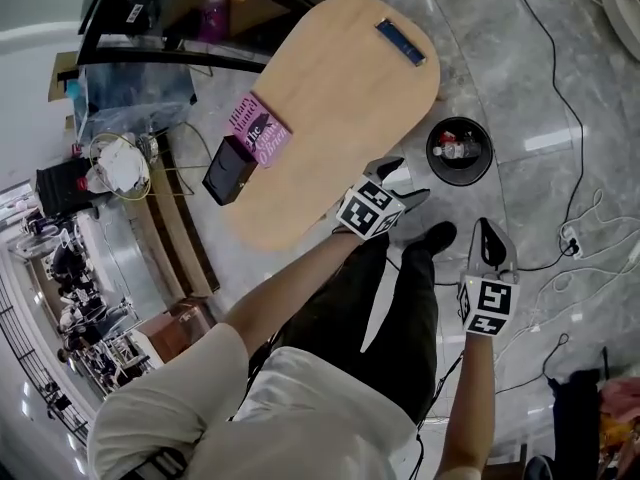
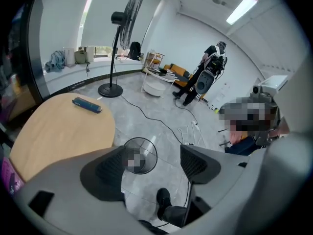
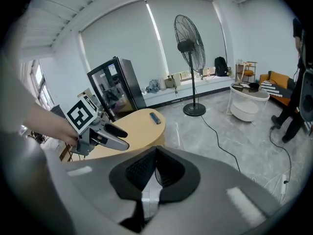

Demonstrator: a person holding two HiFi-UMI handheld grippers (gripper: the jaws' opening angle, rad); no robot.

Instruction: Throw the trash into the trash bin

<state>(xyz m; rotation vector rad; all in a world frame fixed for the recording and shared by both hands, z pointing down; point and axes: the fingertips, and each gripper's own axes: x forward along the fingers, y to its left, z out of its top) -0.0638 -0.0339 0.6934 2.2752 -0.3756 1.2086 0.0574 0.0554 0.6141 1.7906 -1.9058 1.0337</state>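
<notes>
On the floor off the desk's (image 1: 330,98) rounded end stands the trash bin (image 1: 431,160), straight ahead of and below the left hand-held gripper (image 1: 403,180) — the nearer of the two, its jaws spread wide on nothing, with the bin's mouth framed between them. Further back, the right hand-held gripper (image 1: 490,232) has its jaws pressed together with no load I can make out — some trash (image 1: 455,150) already lies inside the bin.

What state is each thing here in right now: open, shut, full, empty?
Left tool: open, nothing between its jaws.
Right tool: shut, empty.
Trash bin: upright, uncovered, some trash inside.
Pink book: closed, lying at the table edge.
Fan: upright; spinning or not, cannot tell.
</notes>
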